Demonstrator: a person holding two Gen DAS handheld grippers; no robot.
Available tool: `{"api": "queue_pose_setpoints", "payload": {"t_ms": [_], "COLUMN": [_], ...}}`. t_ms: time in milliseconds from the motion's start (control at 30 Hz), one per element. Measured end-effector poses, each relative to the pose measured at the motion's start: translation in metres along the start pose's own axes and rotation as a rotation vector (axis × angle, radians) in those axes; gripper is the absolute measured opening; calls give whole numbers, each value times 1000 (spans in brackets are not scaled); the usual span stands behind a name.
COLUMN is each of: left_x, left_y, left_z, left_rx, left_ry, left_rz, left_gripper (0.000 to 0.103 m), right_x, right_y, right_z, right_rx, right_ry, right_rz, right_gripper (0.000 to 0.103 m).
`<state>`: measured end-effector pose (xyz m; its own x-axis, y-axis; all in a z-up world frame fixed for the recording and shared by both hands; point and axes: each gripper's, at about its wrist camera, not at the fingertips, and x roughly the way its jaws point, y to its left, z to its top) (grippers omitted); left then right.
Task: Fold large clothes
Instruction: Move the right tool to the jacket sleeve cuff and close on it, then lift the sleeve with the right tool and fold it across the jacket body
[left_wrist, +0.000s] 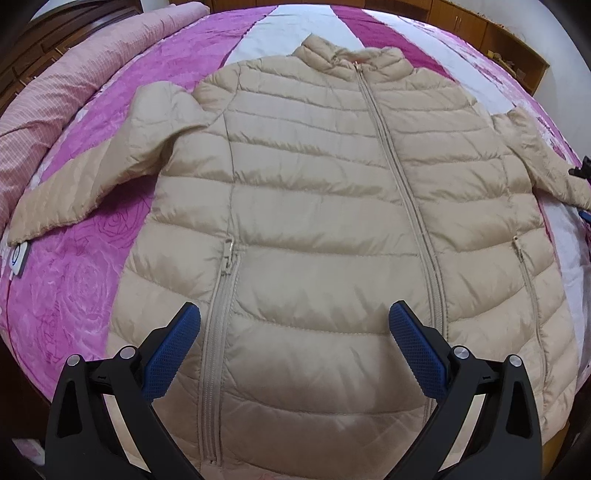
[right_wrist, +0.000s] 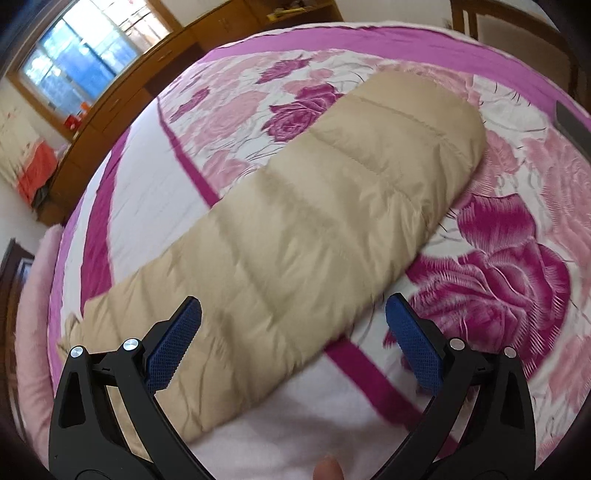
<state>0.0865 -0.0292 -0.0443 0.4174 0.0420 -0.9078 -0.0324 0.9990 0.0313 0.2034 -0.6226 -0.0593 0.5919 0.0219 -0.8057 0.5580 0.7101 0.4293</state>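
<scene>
Lying flat and zipped on a pink rose-print bedspread (left_wrist: 66, 295), a beige puffer jacket (left_wrist: 314, 206) fills the left view. No writing is readable; a small white tag (left_wrist: 17, 256) at 9 o'clock is illegible. The left gripper (left_wrist: 294, 319) hovers with fingers spread over the hem at 6 o'clock. The right gripper (right_wrist: 293, 314), fingers likewise apart and empty, faces the jacket's sleeve (right_wrist: 314, 221), which is blurred and runs toward 1 o'clock.

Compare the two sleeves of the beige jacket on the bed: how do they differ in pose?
In the left wrist view, the left-hand sleeve bends down at the shoulder and runs back toward the camera, its cuff near a small white tag. The right-hand sleeve reaches outward to the frame edge; in the right wrist view it lies straight and flat. Both are beige, quilted, resting on the floral bedspread, ungripped.
</scene>
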Motion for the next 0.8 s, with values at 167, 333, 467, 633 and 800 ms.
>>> {"api": "queue_pose_setpoints", "payload": {"t_ms": [167,333,467,633,800], "left_x": [12,23,29,35,35], "left_y": [0,-7,-10,-13,-14], "left_z": [-4,-9,-12,-14,-15], "left_rx": [-14,11,21,20,30], "left_ry": [41,50,41,41,29], "left_rz": [-30,-7,0,11,20], "left_gripper": [98,98,98,99,99], "right_x": [19,14,-7,-40,-90], "right_y": [-1,10,5,5,17], "right_z": [-1,-7,-14,-23,-37], "right_rx": [-48,-105,-72,-59,-86], "right_ry": [20,11,-30,-65,-109], "right_rz": [-30,-108,-63,43,227], "right_gripper": [100,81,13,5,5]}}
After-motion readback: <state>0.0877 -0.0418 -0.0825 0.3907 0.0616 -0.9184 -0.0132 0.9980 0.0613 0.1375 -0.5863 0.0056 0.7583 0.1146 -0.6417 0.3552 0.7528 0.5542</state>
